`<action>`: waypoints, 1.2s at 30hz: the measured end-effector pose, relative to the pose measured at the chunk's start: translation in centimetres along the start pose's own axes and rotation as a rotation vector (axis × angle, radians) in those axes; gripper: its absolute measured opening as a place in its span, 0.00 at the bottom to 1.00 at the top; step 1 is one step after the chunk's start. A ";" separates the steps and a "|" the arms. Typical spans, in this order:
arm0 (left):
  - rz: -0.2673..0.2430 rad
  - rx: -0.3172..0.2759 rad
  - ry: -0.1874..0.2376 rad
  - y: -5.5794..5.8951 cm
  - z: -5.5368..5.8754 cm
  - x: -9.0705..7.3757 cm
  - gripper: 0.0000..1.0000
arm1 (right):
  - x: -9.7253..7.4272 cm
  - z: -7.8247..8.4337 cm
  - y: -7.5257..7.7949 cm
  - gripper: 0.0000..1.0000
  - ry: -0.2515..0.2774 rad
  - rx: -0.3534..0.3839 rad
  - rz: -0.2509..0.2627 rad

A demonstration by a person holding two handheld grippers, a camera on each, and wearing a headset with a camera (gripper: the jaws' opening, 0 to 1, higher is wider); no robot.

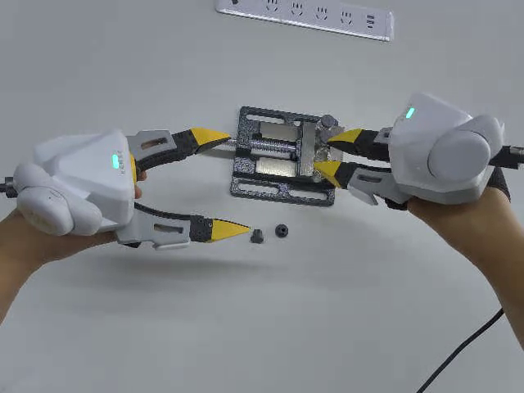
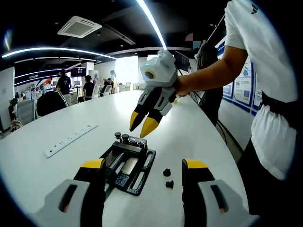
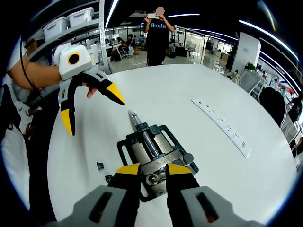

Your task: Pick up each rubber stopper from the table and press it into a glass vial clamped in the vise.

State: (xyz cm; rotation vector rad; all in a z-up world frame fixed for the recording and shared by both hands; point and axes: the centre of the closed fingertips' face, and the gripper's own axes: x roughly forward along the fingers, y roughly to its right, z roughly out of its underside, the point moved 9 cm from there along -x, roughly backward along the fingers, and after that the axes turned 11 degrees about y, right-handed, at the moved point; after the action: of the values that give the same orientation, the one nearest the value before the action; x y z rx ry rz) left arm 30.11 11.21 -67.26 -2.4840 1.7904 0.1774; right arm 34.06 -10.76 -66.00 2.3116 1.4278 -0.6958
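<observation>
The glass vials (image 3: 152, 178) are hard to see. In the right gripper view just their round tops peek out between that gripper's own jaws, at the near end of the vise (image 3: 163, 139). I cannot tell if any vial has a plug in it. In the head view the yellow tips of the right gripper (image 1: 335, 154) cover that end of the vise. Its jaws are a little way apart and point in at the vise from the right side. The left gripper (image 1: 222, 183) is held above the counter (image 1: 246, 327), to the left of the vise, with its jaws spread wide open. One tip is near the vise screw and the other is just beside a rubber stopper (image 1: 256, 237). A second stopper (image 1: 282, 231) lies close to the first. Both sit on the counter in front of the vise, not touching it. A white power strip (image 1: 307, 16) lies far back, cut off by the top edge
</observation>
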 end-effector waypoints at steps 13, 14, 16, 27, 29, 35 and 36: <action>-0.018 -0.010 -0.003 0.8 0.1 -0.2 0.63 | -0.9 0.9 -2.8 0.26 0.100 0.007 -0.003; -0.019 -0.012 -0.004 0.9 0.2 -0.2 0.63 | -0.9 1.0 -3.0 0.26 0.100 0.007 -0.002; -0.019 -0.010 -0.005 1.0 0.2 -0.1 0.63 | -1.0 1.3 -3.3 0.26 0.102 0.013 -0.006; -0.019 -0.015 -0.008 1.8 0.3 0.2 0.63 | -1.9 2.0 -4.4 0.26 0.139 0.013 -0.005; -0.021 -0.016 -0.009 1.9 0.4 0.2 0.63 | -1.9 2.0 -4.6 0.27 0.147 0.013 -0.011; -0.026 -0.019 -0.013 2.3 0.4 -0.1 0.63 | -2.1 2.3 -5.3 0.27 0.156 0.010 -0.017; -0.029 -0.020 -0.012 2.4 0.4 -0.1 0.63 | -2.1 2.3 -5.4 0.27 0.161 0.010 -0.019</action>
State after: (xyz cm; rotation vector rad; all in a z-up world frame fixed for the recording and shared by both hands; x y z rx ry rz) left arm 27.82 10.63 -67.61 -2.5152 1.7561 0.2086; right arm 27.88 -11.08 -66.84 2.4121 1.5196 -0.5339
